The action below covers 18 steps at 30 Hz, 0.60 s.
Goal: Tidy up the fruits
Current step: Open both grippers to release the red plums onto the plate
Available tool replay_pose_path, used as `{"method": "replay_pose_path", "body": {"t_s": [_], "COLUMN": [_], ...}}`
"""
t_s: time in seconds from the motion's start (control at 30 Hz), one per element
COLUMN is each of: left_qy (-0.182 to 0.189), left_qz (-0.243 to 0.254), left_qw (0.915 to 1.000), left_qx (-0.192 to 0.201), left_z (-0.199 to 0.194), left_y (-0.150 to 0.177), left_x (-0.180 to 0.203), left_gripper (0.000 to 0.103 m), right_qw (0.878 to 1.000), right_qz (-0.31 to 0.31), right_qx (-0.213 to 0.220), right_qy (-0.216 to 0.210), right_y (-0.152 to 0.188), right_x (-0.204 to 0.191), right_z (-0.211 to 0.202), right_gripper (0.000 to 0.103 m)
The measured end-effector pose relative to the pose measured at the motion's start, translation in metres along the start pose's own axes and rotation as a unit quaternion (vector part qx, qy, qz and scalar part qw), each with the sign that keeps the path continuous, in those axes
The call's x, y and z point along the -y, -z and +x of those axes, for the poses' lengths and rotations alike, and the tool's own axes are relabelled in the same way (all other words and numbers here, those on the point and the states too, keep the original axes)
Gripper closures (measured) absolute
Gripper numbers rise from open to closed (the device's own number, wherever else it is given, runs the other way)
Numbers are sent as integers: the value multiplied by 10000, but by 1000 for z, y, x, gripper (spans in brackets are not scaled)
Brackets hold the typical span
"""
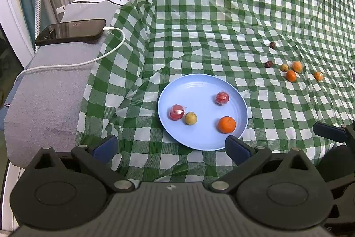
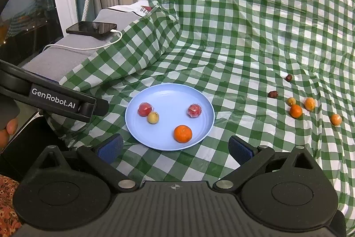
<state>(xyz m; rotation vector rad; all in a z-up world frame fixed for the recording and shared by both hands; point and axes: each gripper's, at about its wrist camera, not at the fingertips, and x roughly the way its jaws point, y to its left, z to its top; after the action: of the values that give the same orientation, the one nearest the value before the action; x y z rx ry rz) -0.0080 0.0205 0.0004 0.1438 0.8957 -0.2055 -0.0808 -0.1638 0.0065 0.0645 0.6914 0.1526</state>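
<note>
Blue plate (image 1: 175, 90) on green-checked tablecloth (image 1: 221, 14). On plate: tangerine (image 1: 226, 124) near front rim, small yellow fruit (image 1: 191, 118) touching one wrapped red fruit (image 1: 176, 112), second wrapped red fruit (image 1: 222, 97) apart toward the back. Loose cluster well right of plate: three small orange fruits, one yellowish (image 2: 291, 101), two dark brown ones (image 2: 272, 94). Left gripper (image 1: 170, 146) spread wide, holding nothing, low at plate's near edge. Right gripper (image 2: 175, 147) likewise spread, empty, just before plate. Phone (image 1: 71, 31) with white cable (image 1: 88, 61) on grey armrest, left
</note>
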Motion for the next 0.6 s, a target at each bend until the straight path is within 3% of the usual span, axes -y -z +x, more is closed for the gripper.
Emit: {"method": "replay_pose_path", "body": {"t_s": [0.4,0.6], "left_qy": [-21,-30], "left_qz": [16,54], "left_qw": [9999,9998], "left_qx": [-99,-164], "left_z": [9,16], "left_y": [-4,-10], "left_x": [3,9], "left_gripper": [0,0], "right_qw": [9999,9994], "right_qz": [99,260], "right_qx": [-127,-63], "right_qy": [2,196], "right_y": [-1,-3], "right_x": [6,20], "right_z": [11,14], "right_gripper": [2,2]}}
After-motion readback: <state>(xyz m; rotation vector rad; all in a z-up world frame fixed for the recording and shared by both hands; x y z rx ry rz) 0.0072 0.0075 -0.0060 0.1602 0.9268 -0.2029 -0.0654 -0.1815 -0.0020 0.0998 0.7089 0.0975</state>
